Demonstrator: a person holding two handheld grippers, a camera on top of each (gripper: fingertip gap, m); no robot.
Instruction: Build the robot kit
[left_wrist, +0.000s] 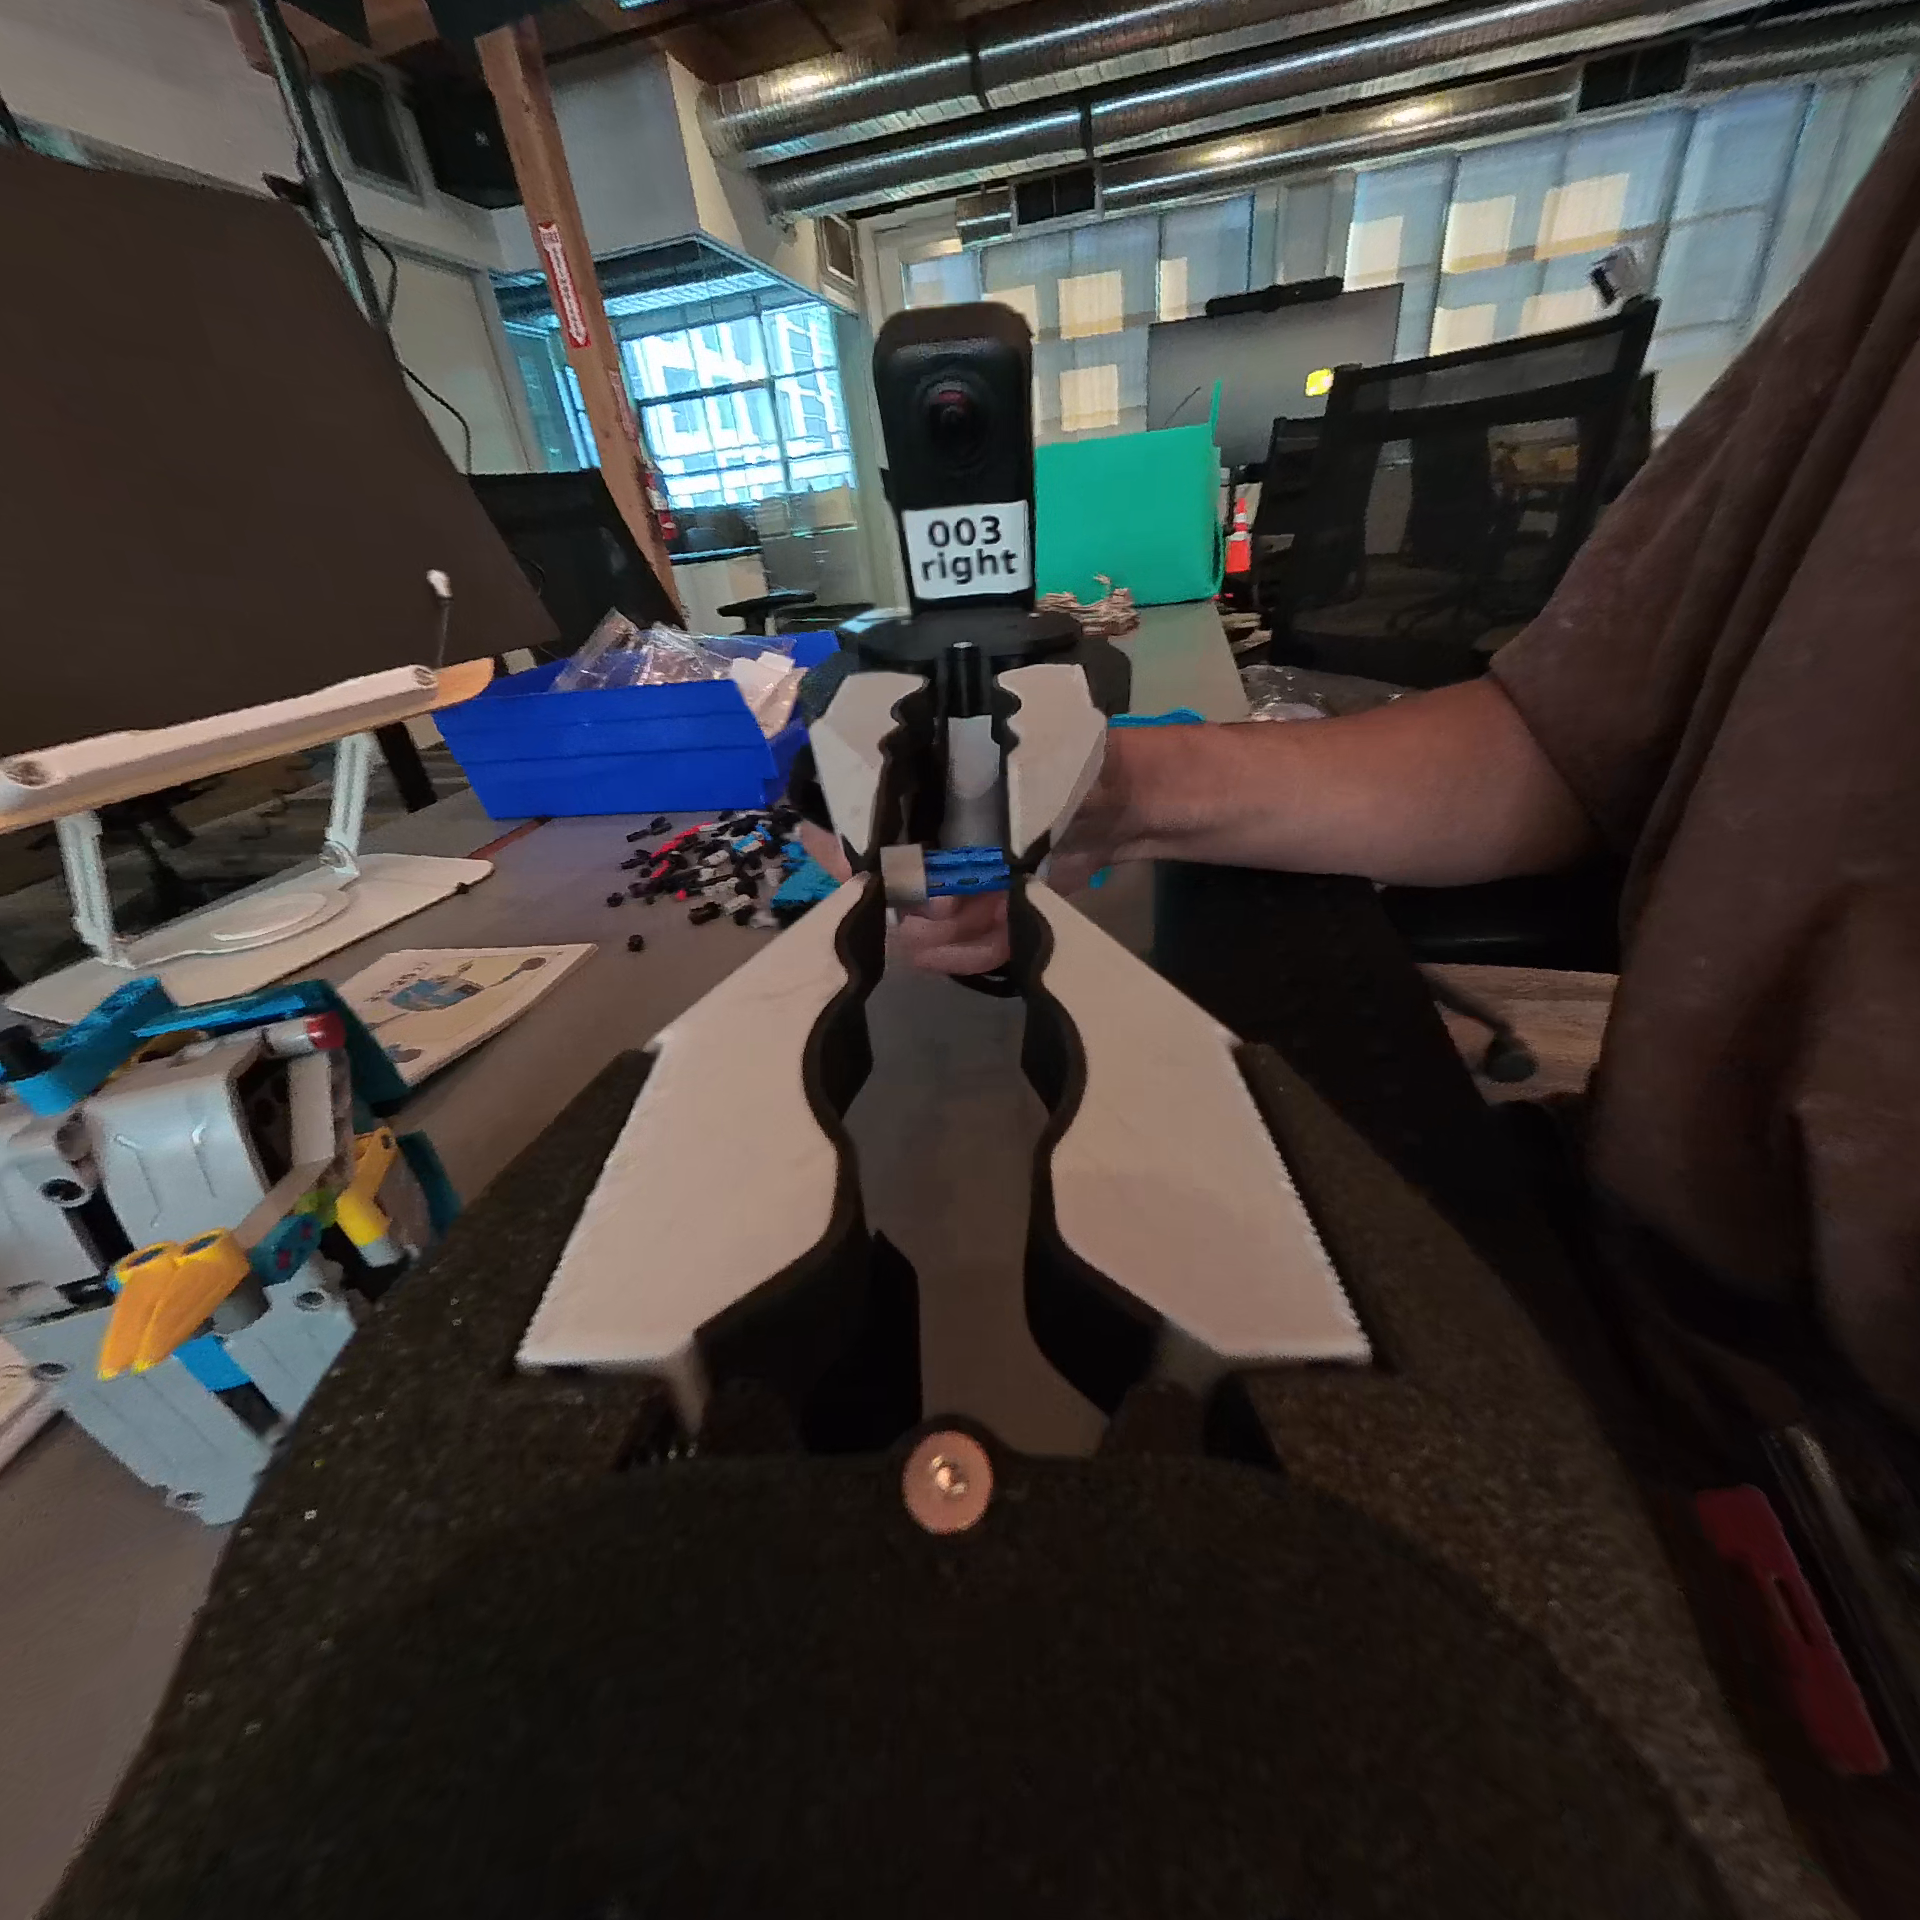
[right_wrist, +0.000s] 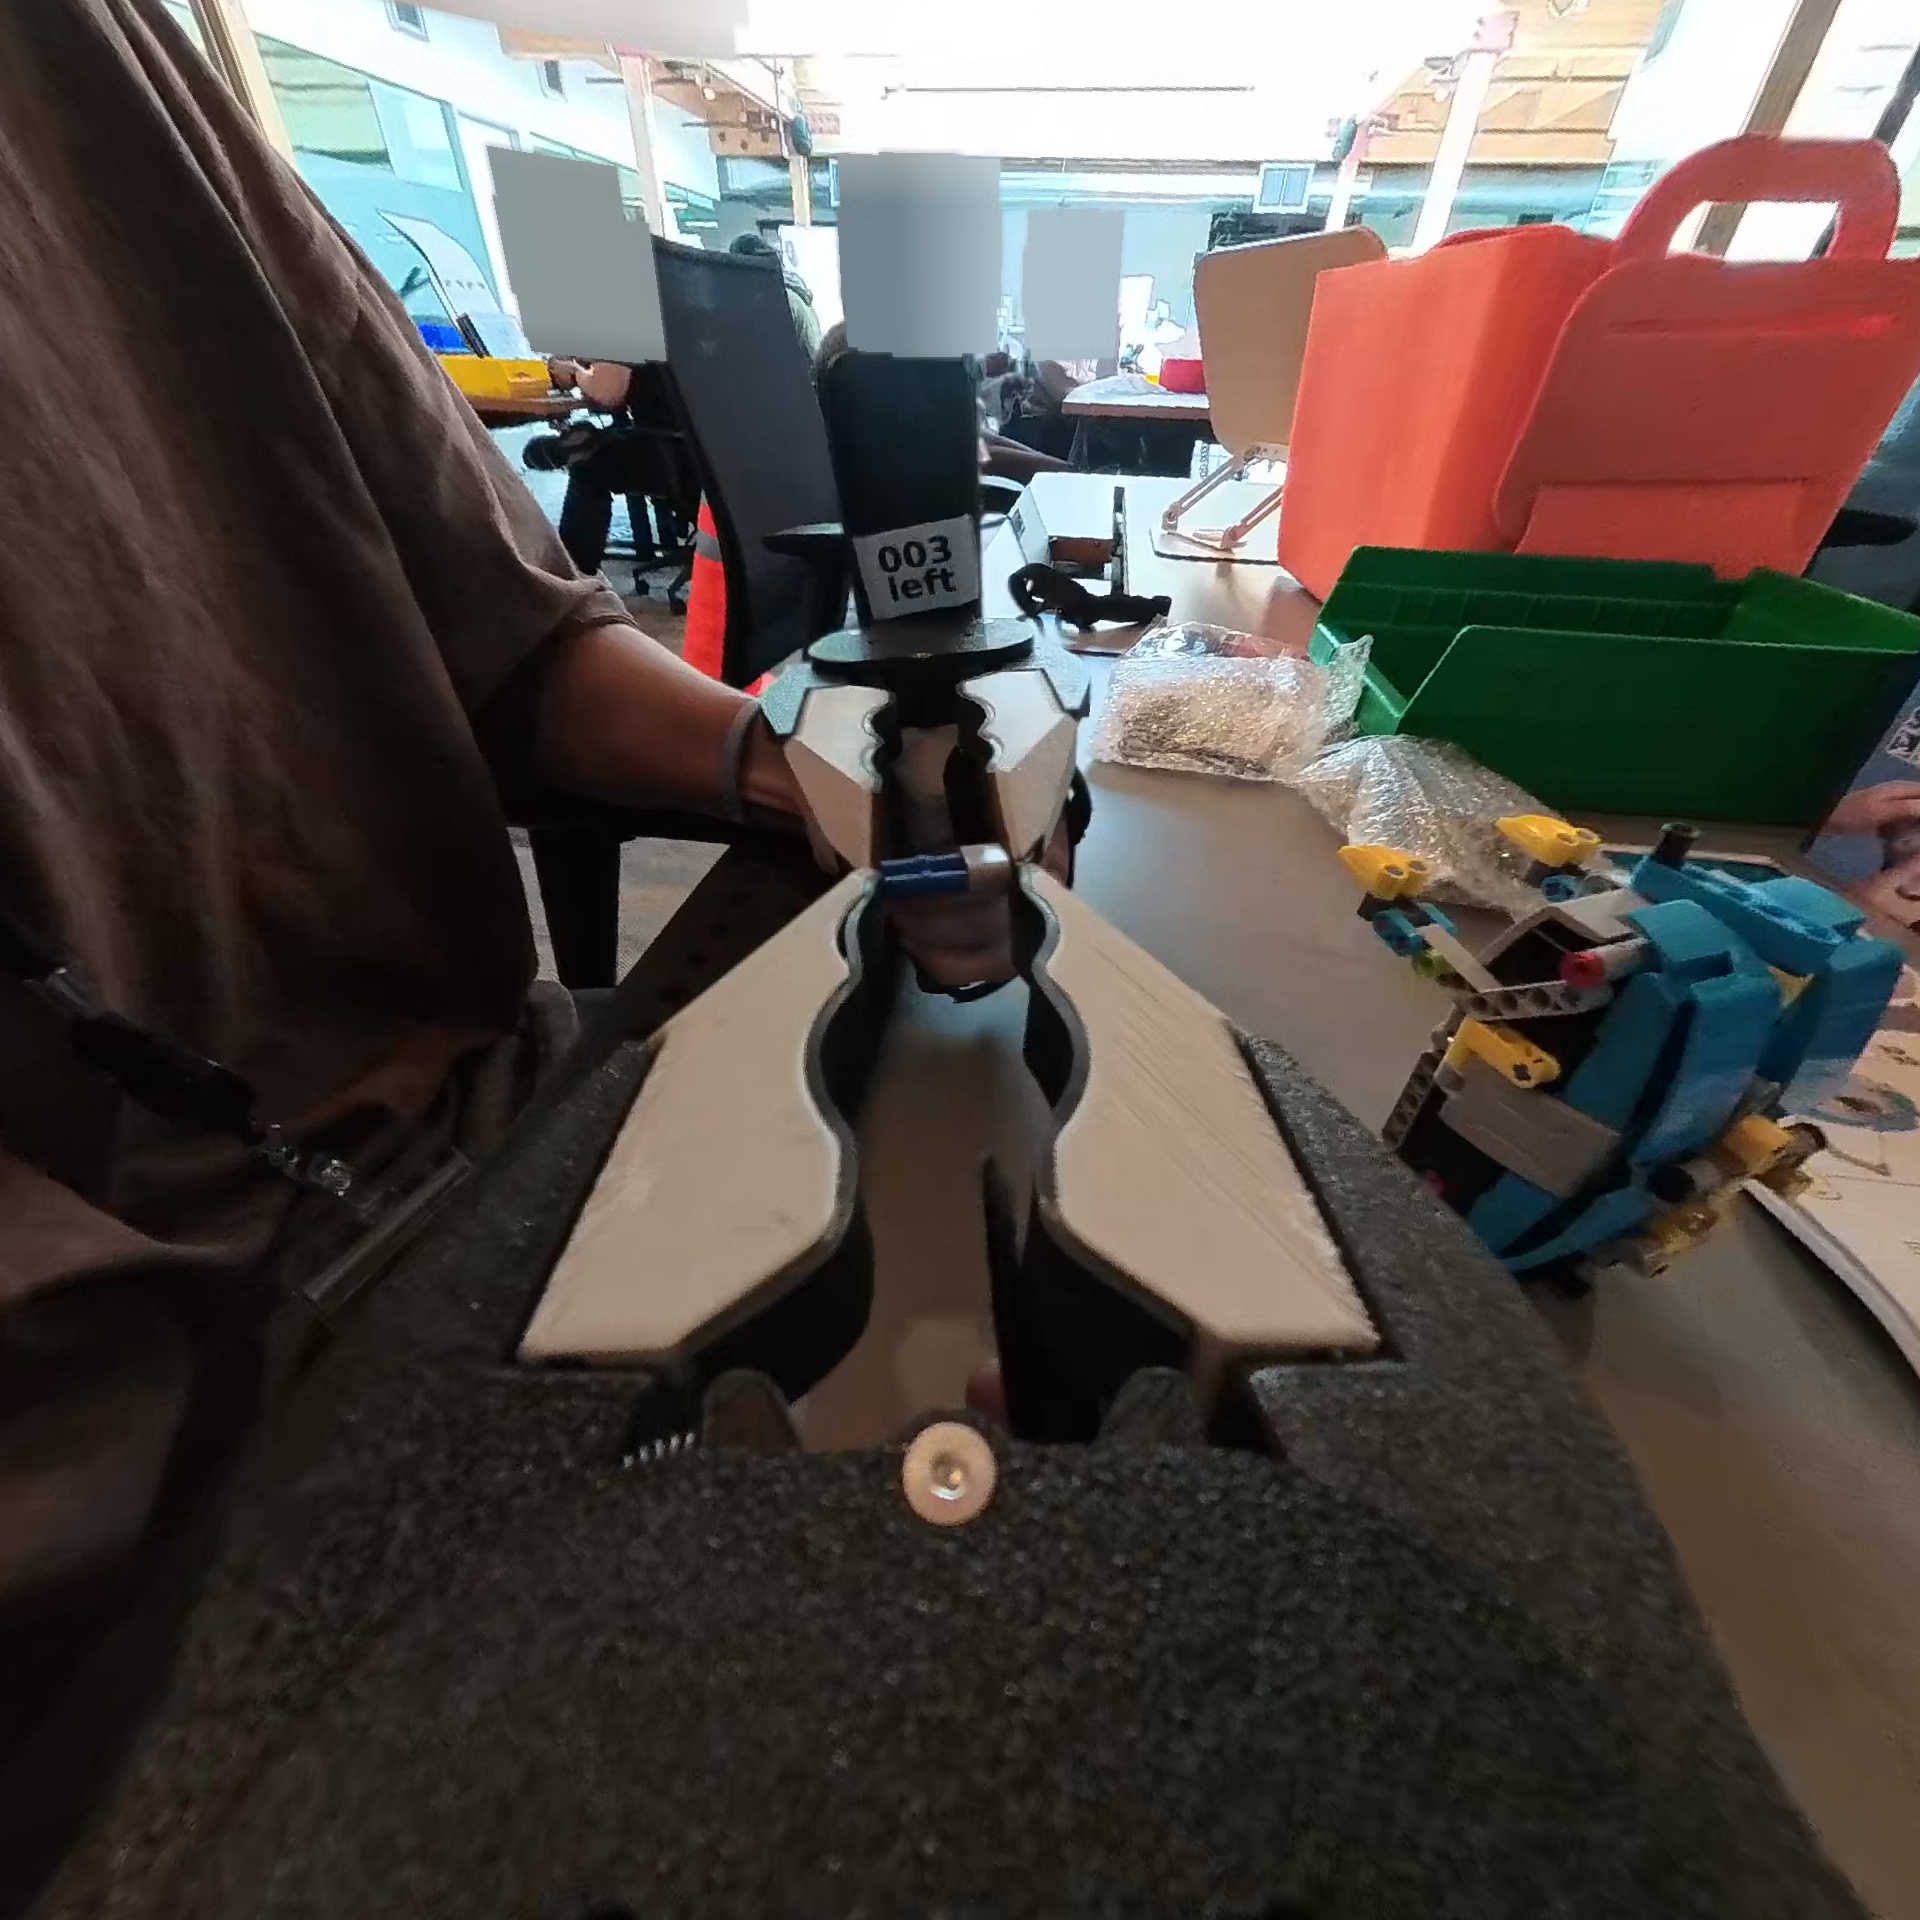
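My two grippers face each other tip to tip above the grey table (left_wrist: 582, 1039). Between the tips lies a small blue pin (left_wrist: 968, 871) joined to a short grey piece (left_wrist: 902, 873), held crosswise. In the left wrist view, my left gripper (left_wrist: 948, 896) has its jaws narrowed onto this piece. The right gripper (left_wrist: 954, 847) beyond meets it from the far side. In the right wrist view, my right gripper (right_wrist: 943, 896) is likewise narrowed on the blue pin (right_wrist: 920, 875) and grey piece (right_wrist: 985, 864), with the left gripper (right_wrist: 940, 844) opposite. A person's hands hold both handles.
A blue, grey and yellow brick model (left_wrist: 187, 1195) (right_wrist: 1662, 1060) stands on the table beside the grippers. Loose small parts (left_wrist: 717, 862), a blue bin (left_wrist: 623, 738) and a booklet (left_wrist: 457, 997) lie beyond. A green bin (right_wrist: 1621, 686), orange bag (right_wrist: 1610, 395) and bubble-wrap bags (right_wrist: 1216, 707) stand on the other side. My left and right fingertips are right by each other.
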